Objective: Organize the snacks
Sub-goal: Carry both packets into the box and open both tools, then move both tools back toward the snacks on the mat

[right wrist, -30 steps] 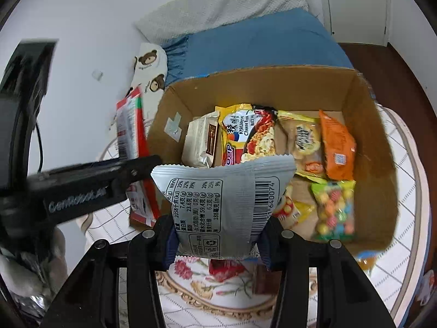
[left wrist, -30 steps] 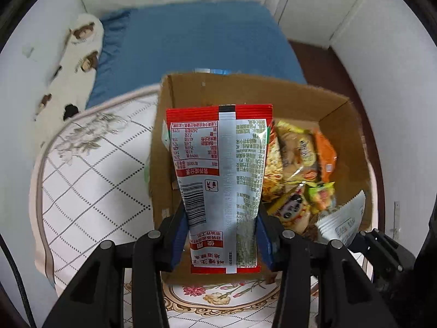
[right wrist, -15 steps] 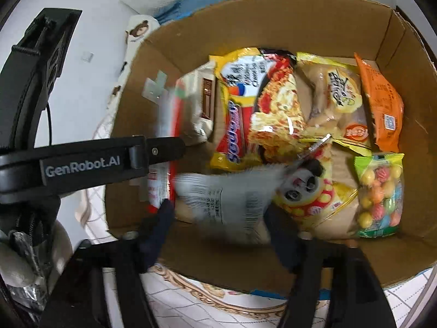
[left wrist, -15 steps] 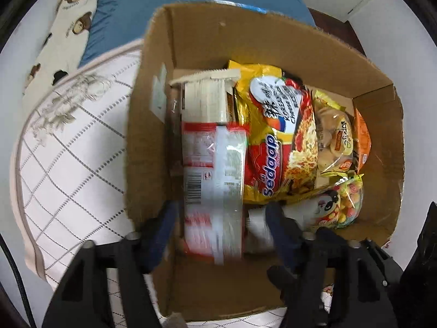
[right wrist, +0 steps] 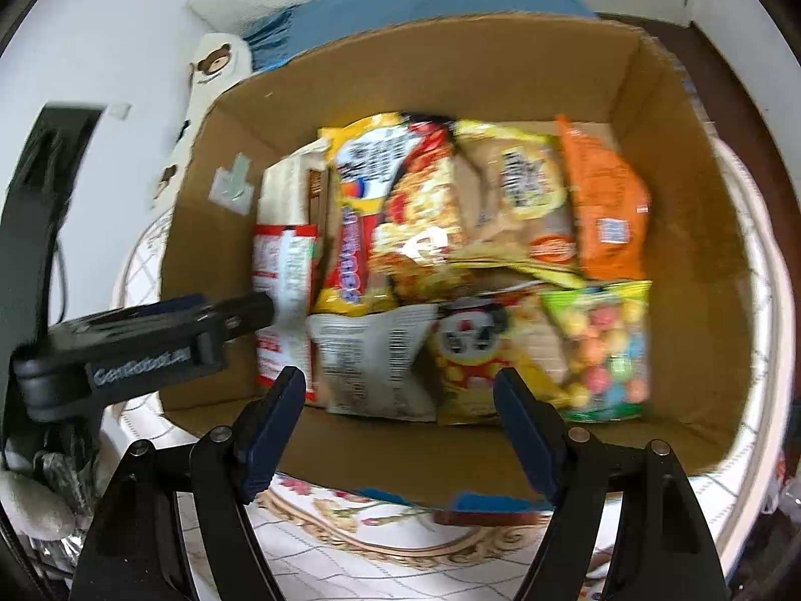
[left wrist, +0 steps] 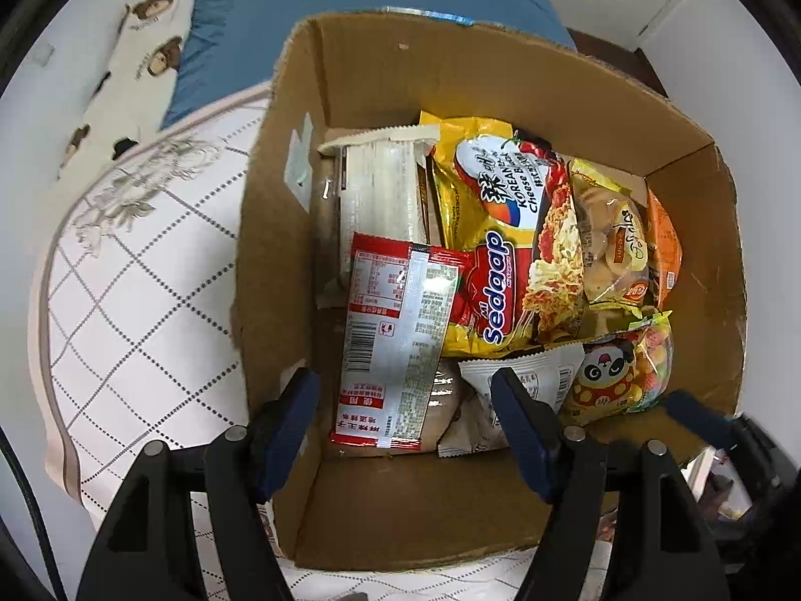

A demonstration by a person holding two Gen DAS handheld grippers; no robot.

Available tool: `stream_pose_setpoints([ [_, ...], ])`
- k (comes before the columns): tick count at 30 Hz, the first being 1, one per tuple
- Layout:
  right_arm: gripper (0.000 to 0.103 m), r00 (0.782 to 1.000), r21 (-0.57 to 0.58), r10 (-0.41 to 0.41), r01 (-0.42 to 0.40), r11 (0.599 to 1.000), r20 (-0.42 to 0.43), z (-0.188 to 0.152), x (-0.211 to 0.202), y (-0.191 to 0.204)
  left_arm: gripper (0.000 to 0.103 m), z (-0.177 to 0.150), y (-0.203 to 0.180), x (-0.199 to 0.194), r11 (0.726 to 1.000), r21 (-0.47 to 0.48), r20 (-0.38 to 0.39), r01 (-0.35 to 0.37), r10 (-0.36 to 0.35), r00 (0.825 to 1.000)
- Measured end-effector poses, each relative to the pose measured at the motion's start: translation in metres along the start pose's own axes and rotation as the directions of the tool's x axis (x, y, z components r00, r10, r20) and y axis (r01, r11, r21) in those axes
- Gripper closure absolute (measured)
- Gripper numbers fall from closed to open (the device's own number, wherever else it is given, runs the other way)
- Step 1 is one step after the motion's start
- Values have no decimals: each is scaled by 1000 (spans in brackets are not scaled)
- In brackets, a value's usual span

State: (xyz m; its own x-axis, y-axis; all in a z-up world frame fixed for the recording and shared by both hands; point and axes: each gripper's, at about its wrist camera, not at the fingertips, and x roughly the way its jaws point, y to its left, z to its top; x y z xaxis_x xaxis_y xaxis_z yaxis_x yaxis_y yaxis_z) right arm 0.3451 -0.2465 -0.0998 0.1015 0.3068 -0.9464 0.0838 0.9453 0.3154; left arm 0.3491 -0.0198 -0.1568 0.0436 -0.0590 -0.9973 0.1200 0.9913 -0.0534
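An open cardboard box (left wrist: 500,75) stands on the table, full of snack packets. A red-and-silver packet (left wrist: 395,340) lies flat in its left side. My left gripper (left wrist: 403,375) hangs open above it, pads clear of the packet. A grey-white packet (right wrist: 370,355) lies by the box's (right wrist: 450,65) near wall. Over it my right gripper (right wrist: 399,375) has its jaws opening, with nothing pressed between the pads. The right wrist view is blurred; one of the left gripper's fingers (right wrist: 235,315) reaches in from the left next to the red packet (right wrist: 280,300).
Also in the box are a yellow Sedaap noodle pack (left wrist: 500,250), a panda packet (left wrist: 606,375), a bag of coloured sweets (right wrist: 601,345), an orange packet (right wrist: 606,215) and a white packet (left wrist: 380,185). The patterned tablecloth (left wrist: 140,300) surrounds the box; a blue bed (left wrist: 350,0) lies behind.
Both grippers held their packets upright a second ago. Both have let go, and the packets now lie in the box. Both grippers have sunk closer to the box.
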Motion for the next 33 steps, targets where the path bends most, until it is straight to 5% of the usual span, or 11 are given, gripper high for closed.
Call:
stream_pose_setpoints([
  [4, 23, 998, 9, -46, 46, 999, 30, -2, -13, -14, 33, -15, -4, -12, 1000, -2, 64, 3, -3, 998],
  [9, 10, 994, 7, -86, 86, 996, 71, -10, -31, -26, 33, -38, -9, -36, 1000, -6, 160, 7, -5, 987],
  [20, 7, 963, -27, -161, 170, 985, 214, -42, -79, -26, 33, -87, -26, -87, 999, 23, 357, -49, 37, 933],
  [33, 6, 933, -50, -116, 141, 989, 341, -93, -143, -15, 33, -140, -30, -131, 1000, 2, 457, -13, 11, 889],
])
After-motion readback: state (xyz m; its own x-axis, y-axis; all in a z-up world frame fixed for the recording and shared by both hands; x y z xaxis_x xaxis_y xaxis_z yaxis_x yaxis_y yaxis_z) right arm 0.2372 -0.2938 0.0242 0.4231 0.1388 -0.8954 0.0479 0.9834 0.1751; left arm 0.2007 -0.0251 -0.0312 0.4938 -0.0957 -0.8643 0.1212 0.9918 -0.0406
